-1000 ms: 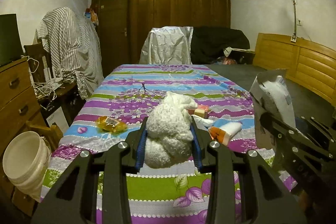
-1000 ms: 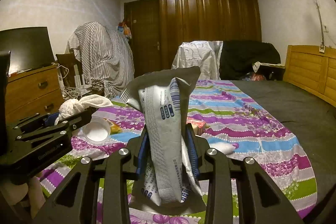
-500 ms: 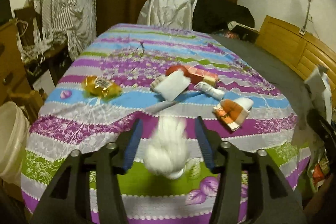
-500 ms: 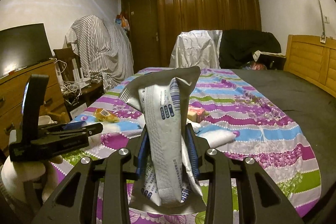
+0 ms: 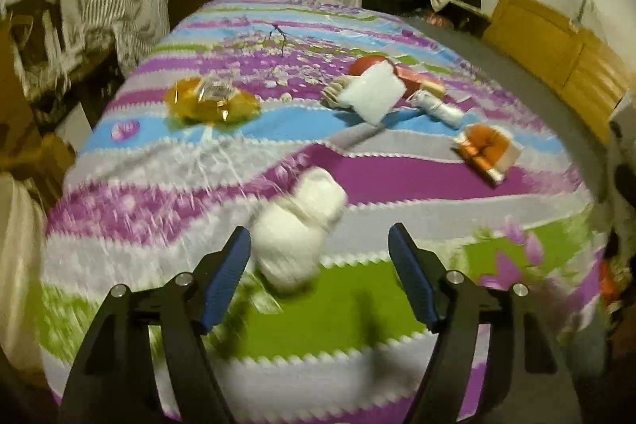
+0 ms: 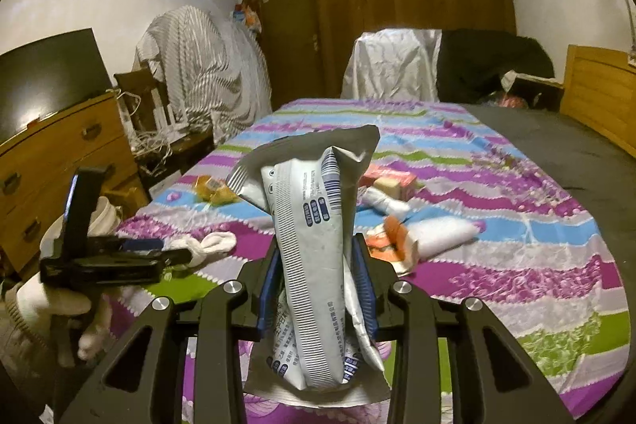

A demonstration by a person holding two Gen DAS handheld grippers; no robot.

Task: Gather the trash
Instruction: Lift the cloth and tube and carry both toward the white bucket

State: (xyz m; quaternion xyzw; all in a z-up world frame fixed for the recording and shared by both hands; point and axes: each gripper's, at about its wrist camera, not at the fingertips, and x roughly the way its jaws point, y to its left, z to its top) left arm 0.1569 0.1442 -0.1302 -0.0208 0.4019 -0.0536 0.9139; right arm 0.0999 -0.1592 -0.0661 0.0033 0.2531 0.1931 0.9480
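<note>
My right gripper (image 6: 318,289) is clamped on a tall silver foil pouch (image 6: 314,245) held upright, its crumpled white panel printed with blue barcode-like stripes, small blue boxes and lines of tiny characters too small for me to read. My left gripper (image 5: 320,265) points steeply down at the bed, its blue-padded jaws opening, and the crumpled white fluffy cloth wad (image 5: 298,225) sits between them just off the left pad, no longer pressed, blurred against the bedspread. In the right wrist view I see that gripper from the side (image 6: 175,255), carried by a hand in a white knit glove (image 6: 51,304), with the wad (image 6: 210,245) at its tips.

The bed wears a striped purple, blue, green and grey floral bedspread (image 5: 397,185). Farther out on it lie an orange-and-white crushed carton (image 5: 487,150), a white rectangular plastic packet (image 5: 373,94), a small rolled white wrapper (image 5: 439,108) just beside a red flat box (image 5: 417,78), and, well to the left, a yellow crinkled cellophane wrapper with a barcode label (image 5: 210,100) I cannot read. Beyond the bed stand a chair draped in white creased fabric (image 6: 393,66) and a dark brown wooden wardrobe (image 6: 409,6).
</note>
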